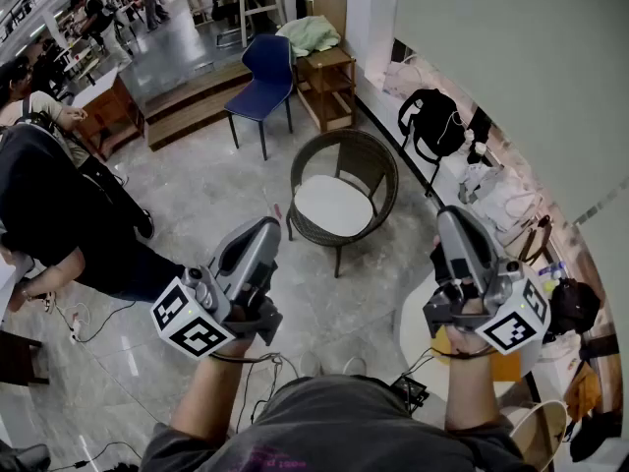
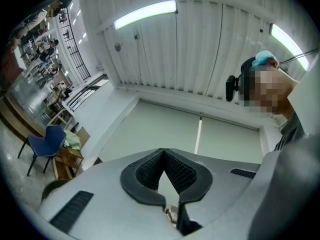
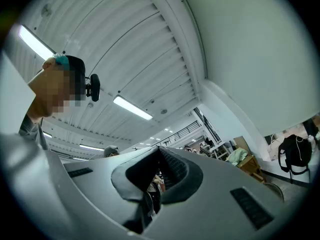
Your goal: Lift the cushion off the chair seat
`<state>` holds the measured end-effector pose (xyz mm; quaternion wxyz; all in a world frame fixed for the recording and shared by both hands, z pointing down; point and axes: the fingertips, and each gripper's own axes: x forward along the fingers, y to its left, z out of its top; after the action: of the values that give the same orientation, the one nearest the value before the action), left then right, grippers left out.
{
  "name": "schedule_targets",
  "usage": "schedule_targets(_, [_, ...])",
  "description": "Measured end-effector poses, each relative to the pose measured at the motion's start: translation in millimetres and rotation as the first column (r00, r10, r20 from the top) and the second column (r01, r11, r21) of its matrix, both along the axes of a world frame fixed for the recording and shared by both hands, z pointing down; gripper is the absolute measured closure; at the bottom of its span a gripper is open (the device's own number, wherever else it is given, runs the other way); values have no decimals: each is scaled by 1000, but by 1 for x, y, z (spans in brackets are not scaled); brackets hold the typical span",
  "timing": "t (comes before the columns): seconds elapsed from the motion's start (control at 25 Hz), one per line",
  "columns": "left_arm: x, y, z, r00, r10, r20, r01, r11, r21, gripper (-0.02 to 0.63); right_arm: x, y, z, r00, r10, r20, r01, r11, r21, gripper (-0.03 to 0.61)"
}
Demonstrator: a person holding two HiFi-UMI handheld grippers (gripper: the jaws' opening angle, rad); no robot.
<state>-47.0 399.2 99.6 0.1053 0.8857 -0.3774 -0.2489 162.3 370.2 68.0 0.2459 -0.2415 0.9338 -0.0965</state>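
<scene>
Round white cushion [image 1: 332, 205] is lying flat on the seat of the round dark wicker chair [image 1: 379, 161], mid-floor, far ahead of both grippers and touching neither. Only the head view is showing cushion and wicker chair; both gripper views are tilting up at the ceiling ribs and strip lights.

Left gripper [image 1: 266, 228] is hovering near the chair's left side, jaws pressed together with nothing between them. Right gripper [image 1: 451, 215] is hovering to the chair's right, jaws likewise closed and empty. Each cube is showing square black-and-white markers, patterns only.

Beyond the wicker chair, a blue plastic chair [image 1: 265, 72] is standing beside a wooden shelf unit [image 1: 330, 88] with a pale green cloth [image 1: 308, 33] on top; the left gripper view is also catching these at its left edge. A black backpack [image 1: 432, 121] is lying by the right wall, showing in the right gripper view too. A person in dark clothes [image 1: 49, 205] is sitting at left, partly cut off. Far-left background people are too small to make out.
</scene>
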Motion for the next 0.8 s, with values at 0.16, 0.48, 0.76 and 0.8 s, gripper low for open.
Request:
schedule_targets(0.16, [-2, 0, 2, 1000, -4, -1, 4, 1000, -2, 606, -2, 1, 2, 1000, 3, -3, -3, 1000, 2, 566])
schedule_targets(0.48, [-3, 4, 0, 1000, -7, 3, 7, 1000, -1, 606, -4, 4, 2, 1000, -1, -8, 1, 1000, 4, 566])
schedule_targets(0.76, [-1, 8, 0, 1000, -5, 6, 5, 1000, -2, 606, 3, 2, 3, 1000, 23, 21, -23, 999, -22, 565])
schedule_targets(0.8, [-1, 8, 0, 1000, -5, 7, 5, 1000, -3, 606, 4, 3, 3, 999, 24, 22, -24, 999, -24, 565])
